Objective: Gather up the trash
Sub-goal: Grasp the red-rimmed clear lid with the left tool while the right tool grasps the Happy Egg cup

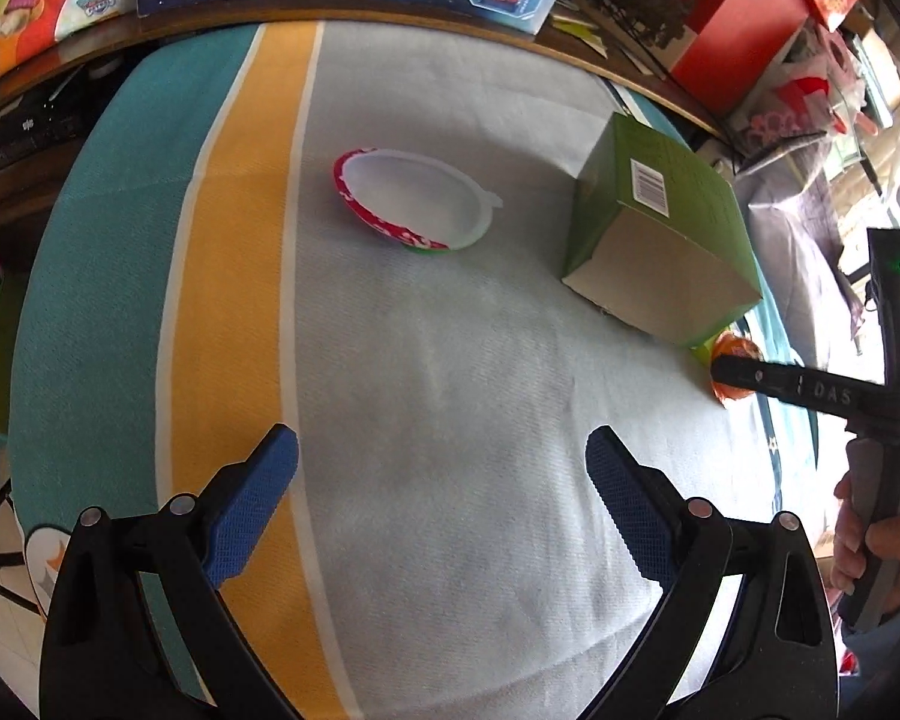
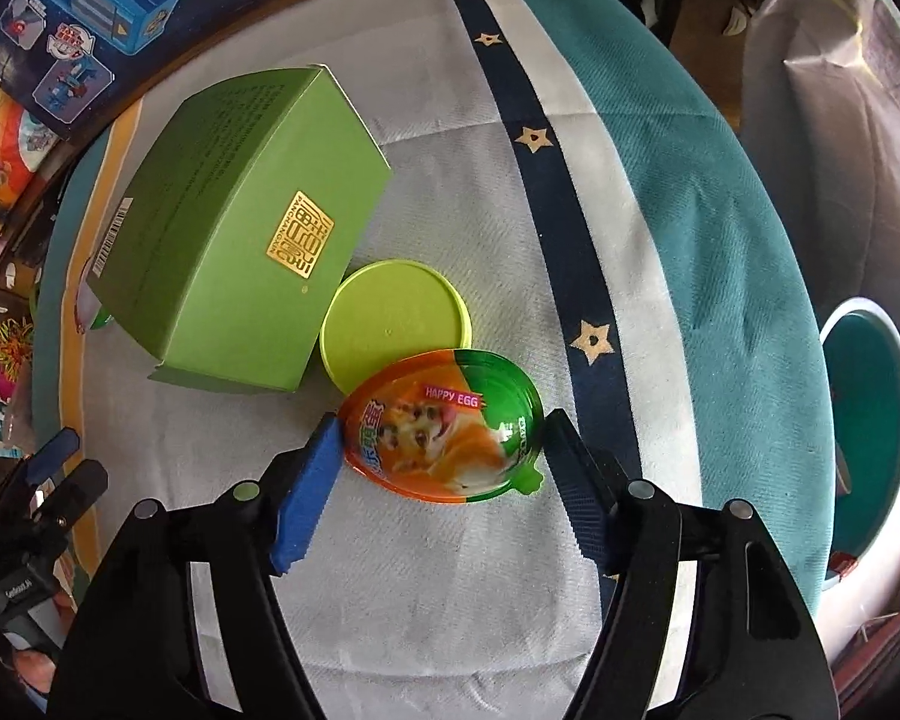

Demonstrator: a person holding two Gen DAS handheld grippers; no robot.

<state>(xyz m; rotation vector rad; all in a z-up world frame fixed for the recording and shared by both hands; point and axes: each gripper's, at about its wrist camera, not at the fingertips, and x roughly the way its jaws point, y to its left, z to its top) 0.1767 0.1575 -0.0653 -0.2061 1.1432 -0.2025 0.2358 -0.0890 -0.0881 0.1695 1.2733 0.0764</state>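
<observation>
The trash is all on the striped cloth-covered table (image 2: 450, 630) and none of it looks collected yet: an orange-and-green egg-shaped wrapper (image 2: 444, 426) marked HAPPY EGG, a round lime-green lid (image 2: 390, 318) partly under its far edge, a green carton (image 2: 240, 228) just beside the lid, and, well apart on the grey middle of the cloth, a white egg-shaped shell with a red printed rim (image 1: 414, 201). The right gripper (image 2: 441, 450) straddles the wrapper, its blue pad touching or nearly touching the wrapper's left edge and the black finger at its right edge; whether the wrapper is truly pinched I cannot tell, and it lies flat on the cloth, so I judge this the first pick, at the closing stage. The left gripper (image 1: 441, 462) hangs spread wide over bare cloth with nothing between its fingers. By my reckoning everything remains: four pieces to lift and carry off. A teal round bin (image 2: 870, 420) off the table's right edge may be the destination, though that is a guess. Only the right wrist view shows the wrapper's print, the whole lid and the bin; only the left wrist view shows the white shell properly, the carton's barcode side, and the person's hand (image 1: 870, 540) on the right tool's handle.
</observation>
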